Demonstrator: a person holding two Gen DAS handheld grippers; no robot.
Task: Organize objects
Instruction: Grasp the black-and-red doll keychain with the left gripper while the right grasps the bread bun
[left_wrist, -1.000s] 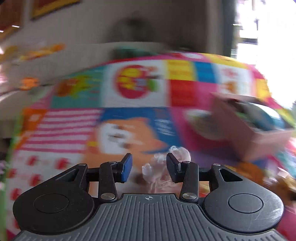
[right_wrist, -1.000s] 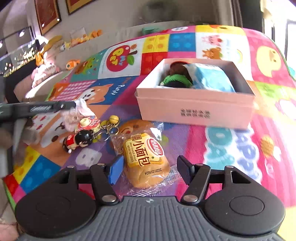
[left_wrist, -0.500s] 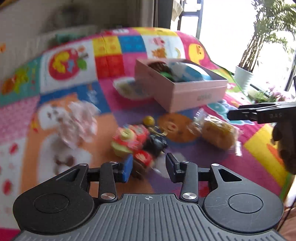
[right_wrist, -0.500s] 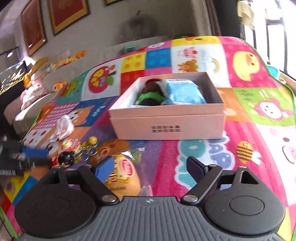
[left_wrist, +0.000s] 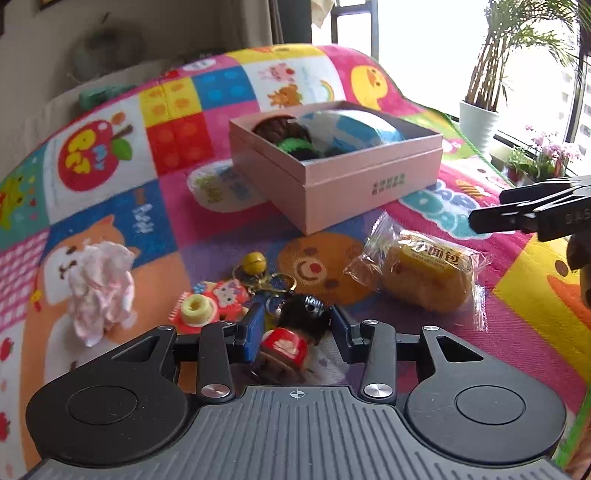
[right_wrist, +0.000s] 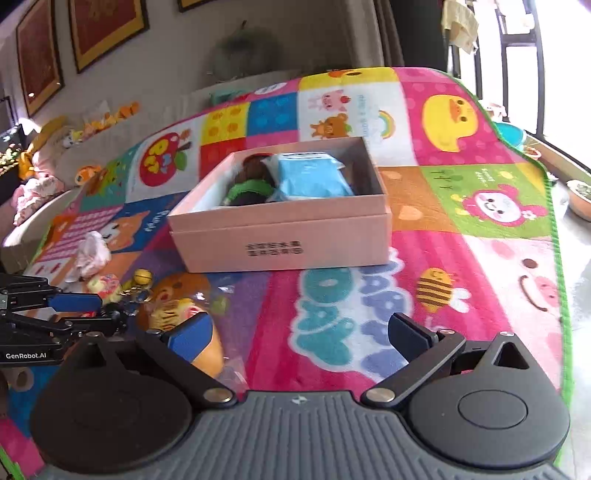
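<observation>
1. Left gripper (left_wrist: 295, 332) has its 2 fingers spread on either side of the small doll-shaped keychain figure with a black head and red body (left_wrist: 295, 332), which lies on the colourful patchwork play mat (left_wrist: 517, 332). Gaps show on both sides, so nothing is pinched yet.
2. Right gripper (right_wrist: 299, 332) is spread wide and holds nothing; it hangs above the mat, near the bun.
3. That figure looks hard, light and smooth. Its round head may slip, so the narrower red body seems the better place to grip. A brass-coloured bell and key ring (left_wrist: 264, 271) trail from it and will probably dangle and swing when lifted.
4. Just left of the figure lies a flat red cartoon charm with a yellow ring (left_wrist: 208, 304); whether it is joined to the same ring cannot be told.
5. Further left sits a crumpled white and pink tissue wad (left_wrist: 99, 284), soft and almost weightless.
6. To the right lies a small yellow bun in a clear plastic wrapper (left_wrist: 424, 277), soft and crushable, best held lightly across its middle.
7. Farthest stands the open pink cardboard box (left_wrist: 369, 184), already holding a blue packet (right_wrist: 310, 177) and a dark plush item with green trim (right_wrist: 247, 190).
</observation>
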